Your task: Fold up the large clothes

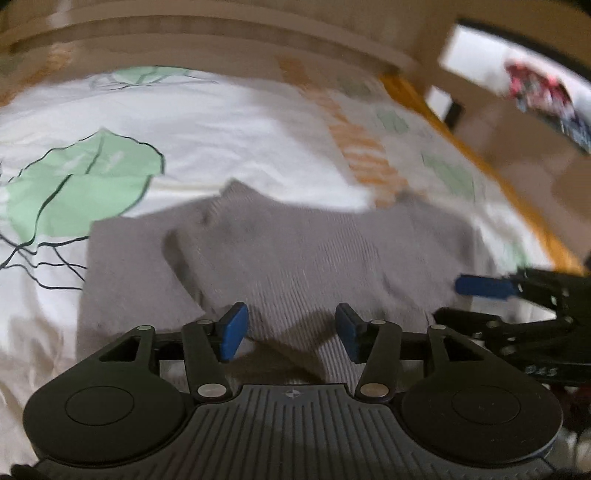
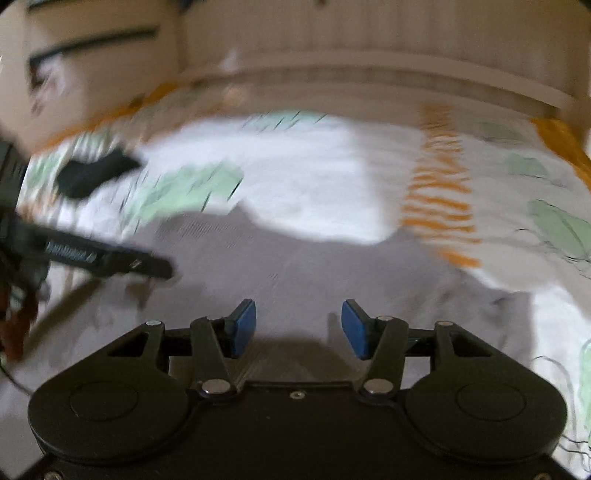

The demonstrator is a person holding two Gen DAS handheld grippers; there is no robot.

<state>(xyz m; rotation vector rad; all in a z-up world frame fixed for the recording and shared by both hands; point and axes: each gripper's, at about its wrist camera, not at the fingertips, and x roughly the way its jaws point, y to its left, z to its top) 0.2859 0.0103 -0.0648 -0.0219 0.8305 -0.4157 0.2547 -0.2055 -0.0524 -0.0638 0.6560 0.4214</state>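
A grey ribbed garment (image 1: 280, 251) lies folded on a white bedsheet with green leaf prints (image 1: 74, 177). My left gripper (image 1: 291, 330) hovers over the garment's near part, blue pads apart, nothing between them. In the right wrist view the same grey garment (image 2: 295, 266) spreads below my right gripper (image 2: 298, 328), whose blue pads also stand apart and empty. The right gripper's blue fingertip (image 1: 484, 286) shows at the right edge of the left wrist view. The left gripper's black finger (image 2: 110, 258) reaches in from the left of the right wrist view. Both views are blurred.
An orange-striped band (image 1: 365, 155) crosses the sheet behind the garment. A wooden bed frame (image 1: 221, 33) curves along the far side, with an orange edge (image 1: 517, 199) on the right. A dark object (image 2: 92, 173) lies on the sheet at far left.
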